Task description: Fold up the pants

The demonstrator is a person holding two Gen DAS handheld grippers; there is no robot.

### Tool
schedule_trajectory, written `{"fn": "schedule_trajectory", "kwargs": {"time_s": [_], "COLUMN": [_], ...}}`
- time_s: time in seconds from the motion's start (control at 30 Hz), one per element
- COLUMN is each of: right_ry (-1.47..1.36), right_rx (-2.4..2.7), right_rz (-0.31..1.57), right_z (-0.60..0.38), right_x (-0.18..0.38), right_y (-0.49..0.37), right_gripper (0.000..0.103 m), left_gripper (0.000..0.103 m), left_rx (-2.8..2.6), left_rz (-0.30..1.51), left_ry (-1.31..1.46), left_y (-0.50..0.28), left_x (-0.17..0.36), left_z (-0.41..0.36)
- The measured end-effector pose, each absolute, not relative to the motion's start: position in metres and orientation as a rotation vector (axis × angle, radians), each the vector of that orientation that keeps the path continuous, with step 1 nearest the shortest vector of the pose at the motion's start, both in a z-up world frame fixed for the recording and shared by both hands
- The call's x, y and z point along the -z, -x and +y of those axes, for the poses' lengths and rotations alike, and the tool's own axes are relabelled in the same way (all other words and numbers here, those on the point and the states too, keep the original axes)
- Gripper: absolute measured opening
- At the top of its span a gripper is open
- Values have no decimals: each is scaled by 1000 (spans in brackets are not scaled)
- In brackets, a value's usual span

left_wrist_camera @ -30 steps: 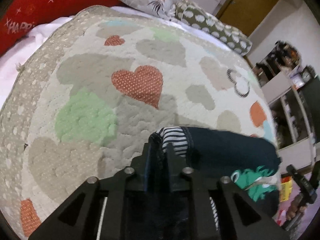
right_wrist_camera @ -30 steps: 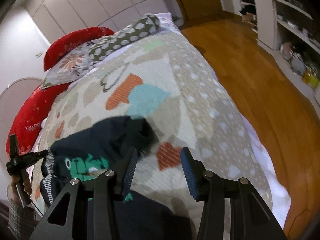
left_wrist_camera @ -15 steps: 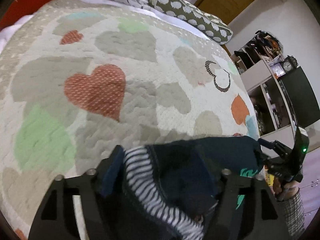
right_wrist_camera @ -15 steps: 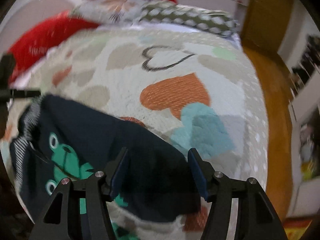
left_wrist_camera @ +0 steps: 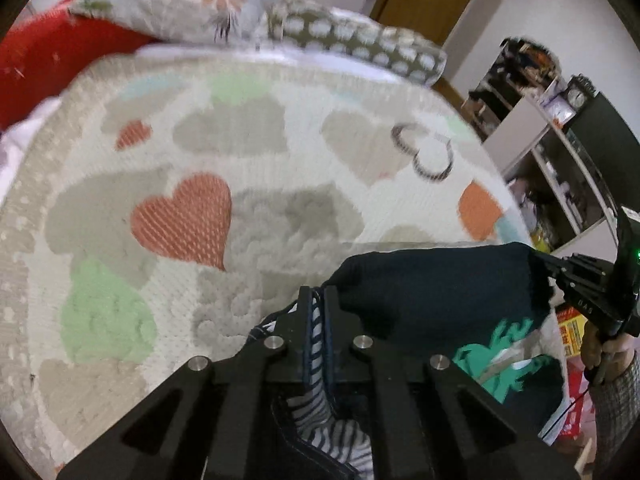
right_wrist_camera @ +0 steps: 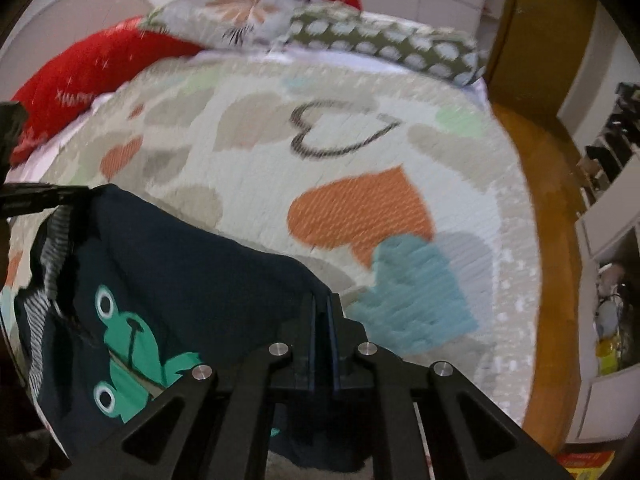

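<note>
1. Pants (right_wrist_camera: 192, 280): dark navy, with a green frog print (right_wrist_camera: 132, 344) and a striped waistband (left_wrist_camera: 316, 344). They are held stretched between the two grippers above the near edge of the bed (left_wrist_camera: 260, 152), with the lower part hanging down towards that edge.
2. Long axis: the held edge is seen to run across the bed's width, from the left gripper (left_wrist_camera: 316, 300) to the right gripper (right_wrist_camera: 320, 312), roughly parallel to the near edge. The striped waistband end lies at the left gripper.
3. Left gripper: fingers pressed together on the striped waistband, which is pinched between them and trails back through the gap.
4. Right gripper: fingers pressed together on a navy corner of the pants at the opposite end.
5. Bed cover: cream quilt with heart shapes in orange, green, teal and grey; one outlined heart (right_wrist_camera: 340, 132) is noted near the far edge.
6. Pillows along the far edge: red (right_wrist_camera: 80, 68), floral (right_wrist_camera: 240, 20), olive with pale spots (right_wrist_camera: 400, 48).
7. Writing: white lettering on the red pillow is blurred and cannot be read.
8. Shelving (left_wrist_camera: 560, 160) stands beside the bed's right edge.
</note>
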State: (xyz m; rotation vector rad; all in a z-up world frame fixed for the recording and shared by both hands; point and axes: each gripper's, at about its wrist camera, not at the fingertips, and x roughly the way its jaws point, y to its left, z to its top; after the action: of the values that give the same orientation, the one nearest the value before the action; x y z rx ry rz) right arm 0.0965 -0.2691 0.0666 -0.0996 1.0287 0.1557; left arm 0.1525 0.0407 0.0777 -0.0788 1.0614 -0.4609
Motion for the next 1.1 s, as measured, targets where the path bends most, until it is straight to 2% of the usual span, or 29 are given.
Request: {"fn": "schedule_trajectory", "kwargs": {"time_s": [0.2,0.37,0.53,0.6,0.93,1.0,1.07,1.1], "right_ry": [116,107,93,76,-19,-65,-132,-167], "right_rx": [-133,-156,-170,-172,-155,-176,-203,-213], "right_rz": [924,895,909,923,1019,1029,1022,1013], "right_z": [-267,-265,-260,-260,-264,-266,-268,-269], "right_x": [-104,-108,-90,-80,-29,-29,-34,-36], "right_y": [-55,1,60,80,140,146,143,141], "right_gripper": [6,6,5,4,4,4,6,10], "left_gripper": [5,4,4,0,1,16,63,70], "left_rx": [480,479,476,473,478,490,499,495], "left_rz": [930,853,832,838,899,905,894,886], "left_ry": [98,148,203,235,438,482,532,557], "left_y": [-98,-35,16,34,84,74,62,55], "left_x": [-117,-125,-114,-104,-73,-77,-83,-87], "left_z": [53,76,94,102,133,133,129,124]}}
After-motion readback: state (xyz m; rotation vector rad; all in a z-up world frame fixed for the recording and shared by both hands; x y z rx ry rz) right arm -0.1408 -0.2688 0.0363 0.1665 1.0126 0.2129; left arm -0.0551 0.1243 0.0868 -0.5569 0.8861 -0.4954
